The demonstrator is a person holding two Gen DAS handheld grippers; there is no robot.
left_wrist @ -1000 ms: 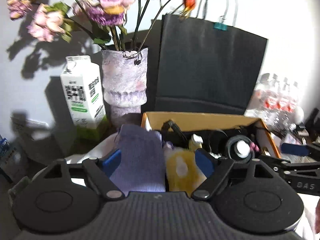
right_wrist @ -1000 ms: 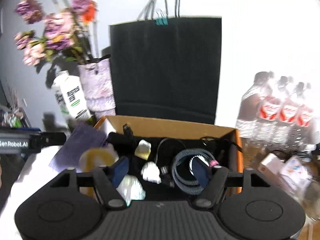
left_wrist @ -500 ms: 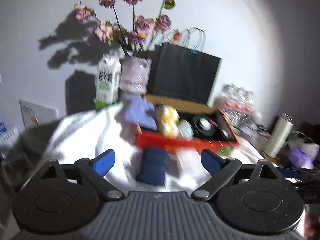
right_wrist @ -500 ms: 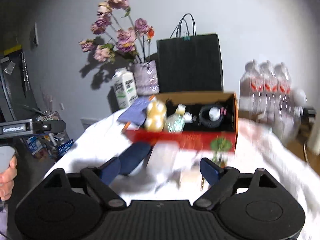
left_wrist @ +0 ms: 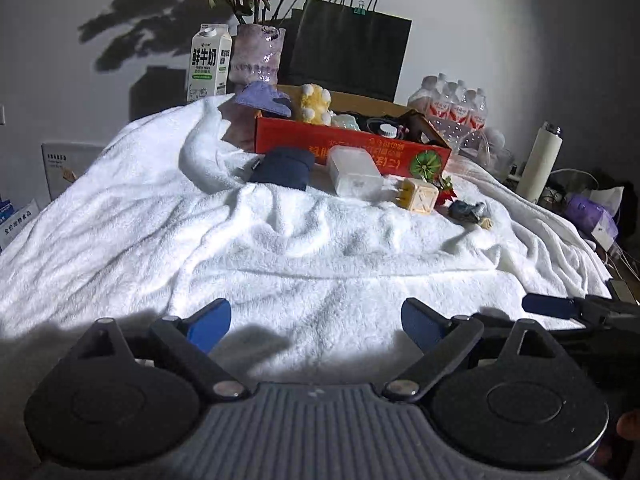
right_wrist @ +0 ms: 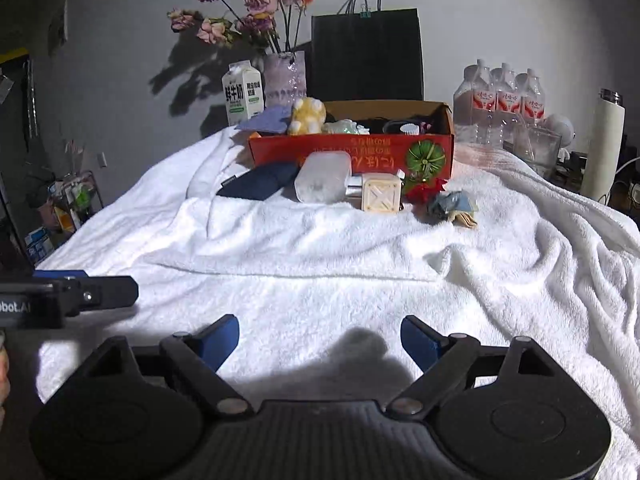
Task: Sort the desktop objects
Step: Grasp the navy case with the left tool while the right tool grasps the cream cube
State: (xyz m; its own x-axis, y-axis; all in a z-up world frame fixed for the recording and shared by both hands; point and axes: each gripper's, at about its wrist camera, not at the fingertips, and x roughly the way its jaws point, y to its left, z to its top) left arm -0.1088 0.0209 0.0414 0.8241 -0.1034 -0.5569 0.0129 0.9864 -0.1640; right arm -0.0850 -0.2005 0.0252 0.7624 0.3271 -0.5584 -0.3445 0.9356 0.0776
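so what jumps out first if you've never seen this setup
A red cardboard box crammed with odds and ends sits mid-table on a rumpled white towel. In front of it lie a dark blue pouch, a white charger and a cream cube. Behind stand a black paper bag and a vase of dried roses.

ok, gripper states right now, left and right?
Left gripper: open, nothing between its jaws, over the white towel.
Right gripper: open, holding nothing.

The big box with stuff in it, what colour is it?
Red box, best in the right wrist view.
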